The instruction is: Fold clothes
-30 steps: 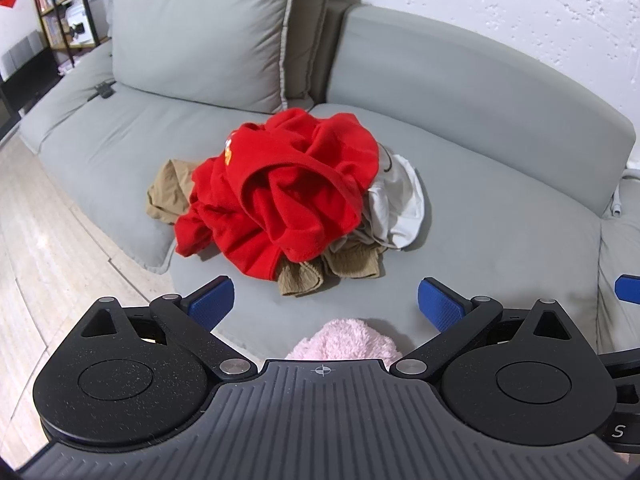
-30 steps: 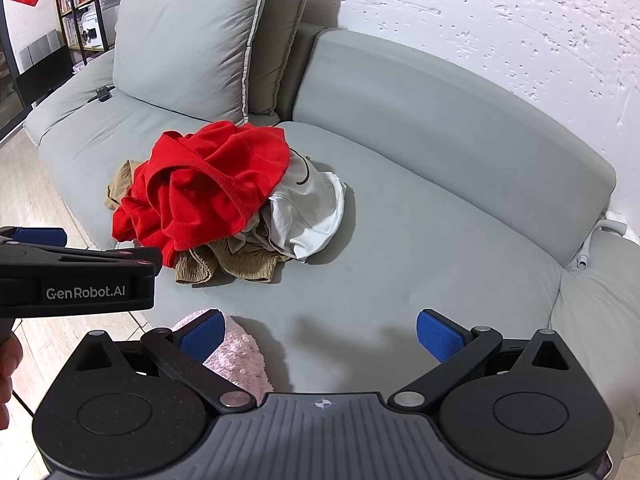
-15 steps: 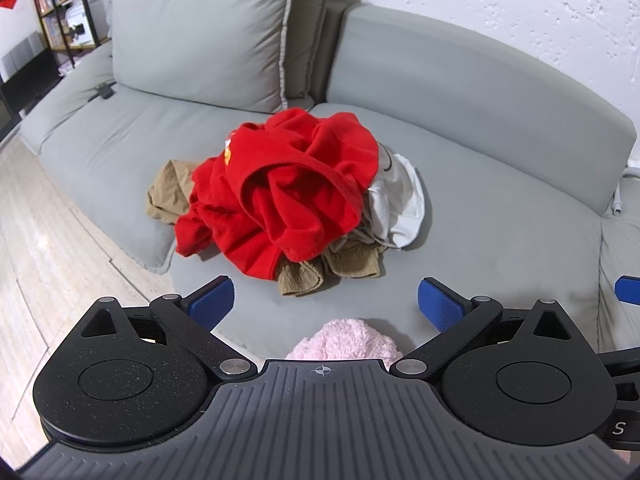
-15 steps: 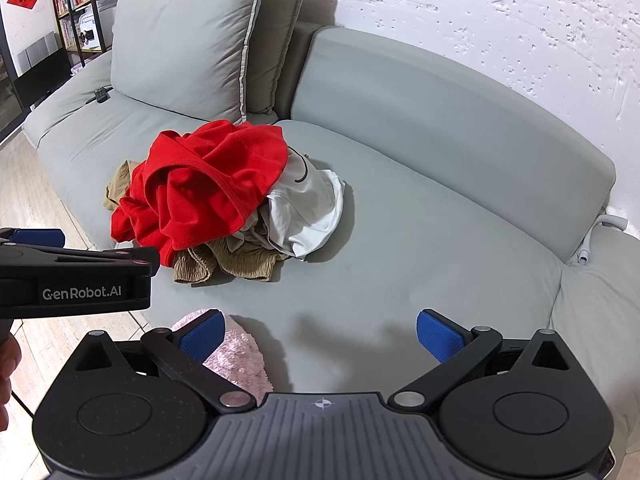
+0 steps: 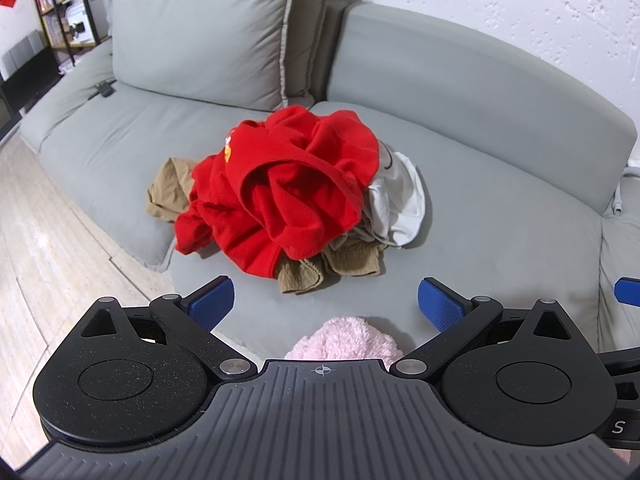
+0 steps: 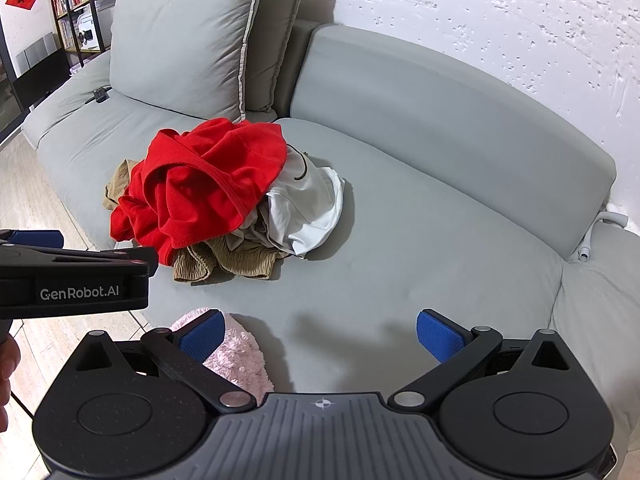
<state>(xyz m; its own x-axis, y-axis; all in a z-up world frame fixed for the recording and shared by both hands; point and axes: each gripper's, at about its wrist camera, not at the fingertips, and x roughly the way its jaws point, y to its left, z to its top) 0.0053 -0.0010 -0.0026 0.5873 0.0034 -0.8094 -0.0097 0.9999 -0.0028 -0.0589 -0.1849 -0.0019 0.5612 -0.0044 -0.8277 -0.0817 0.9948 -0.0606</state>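
A heap of clothes lies on the grey sofa seat [image 5: 500, 240]: a crumpled red garment [image 5: 288, 192] on top, a white garment [image 5: 400, 200] at its right, tan ribbed garments [image 5: 316, 268] under and beside it. The heap also shows in the right wrist view, with the red garment [image 6: 200, 184], white garment [image 6: 308, 208] and tan garment [image 6: 236, 260]. A fluffy pink item [image 5: 344, 342] lies at the seat's front edge. My left gripper [image 5: 326, 304] is open and empty, short of the heap. My right gripper [image 6: 320, 334] is open and empty, right of the heap; the pink item [image 6: 240, 356] sits by its left finger.
Two large grey cushions [image 5: 200, 32] lean on the sofa back [image 5: 480, 80] behind the heap. Wooden floor [image 5: 48, 248] runs at left. A bookshelf [image 6: 80, 8] stands far left. A white cable [image 6: 600, 232] lies in the right sofa gap.
The right gripper has shifted very slightly; the heap sits a touch lower-left in its view. The left view is unchanged. Both grippers stay open.
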